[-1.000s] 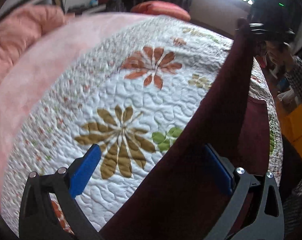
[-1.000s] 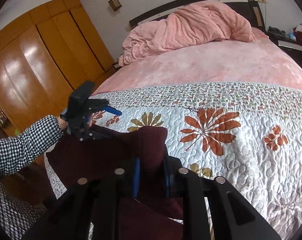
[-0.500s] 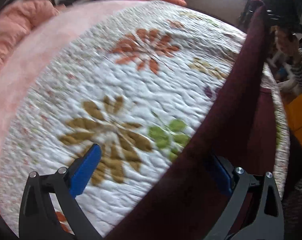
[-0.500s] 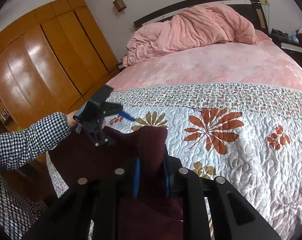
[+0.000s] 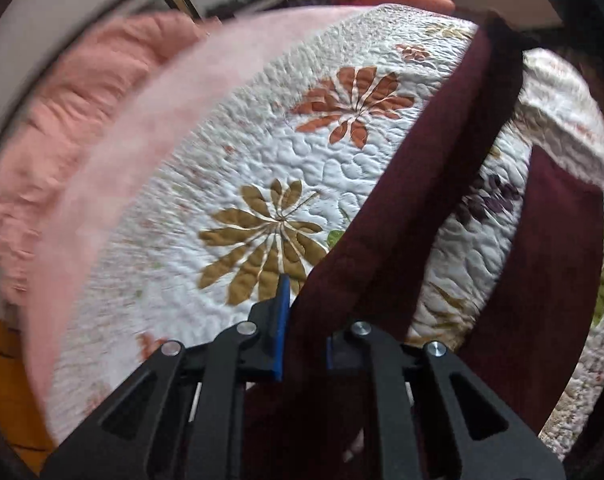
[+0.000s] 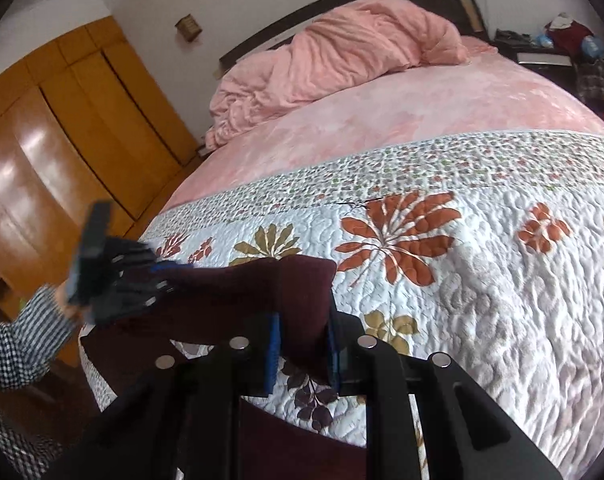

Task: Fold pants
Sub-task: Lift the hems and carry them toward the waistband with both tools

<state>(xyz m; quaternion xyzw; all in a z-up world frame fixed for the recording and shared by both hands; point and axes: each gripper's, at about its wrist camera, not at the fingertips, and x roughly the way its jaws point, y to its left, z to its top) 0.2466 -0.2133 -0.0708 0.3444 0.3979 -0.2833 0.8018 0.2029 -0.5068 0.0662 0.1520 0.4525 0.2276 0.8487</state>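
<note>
Maroon pants (image 6: 262, 292) are stretched in the air over the quilted bed (image 6: 501, 280), a lower section draped at the bed's 6 o'clock edge. Your right gripper (image 6: 302, 354) is clamped on one end, your left gripper (image 5: 303, 320) on the other. Pink duvet (image 6: 341, 60) sits at 12 o'clock.

The pants (image 5: 433, 200) are dark maroon, of a soft, thick cloth. One edge is lifted off the bed and pulled into a taut band that runs across the white flowered quilt (image 5: 230, 168), pinched at each end between blue pads. The rest hangs below that band and drapes over the edge of the bed. In the right wrist view the pants (image 6: 238, 292) stretch leftward, bunched where they are pinched.
</note>
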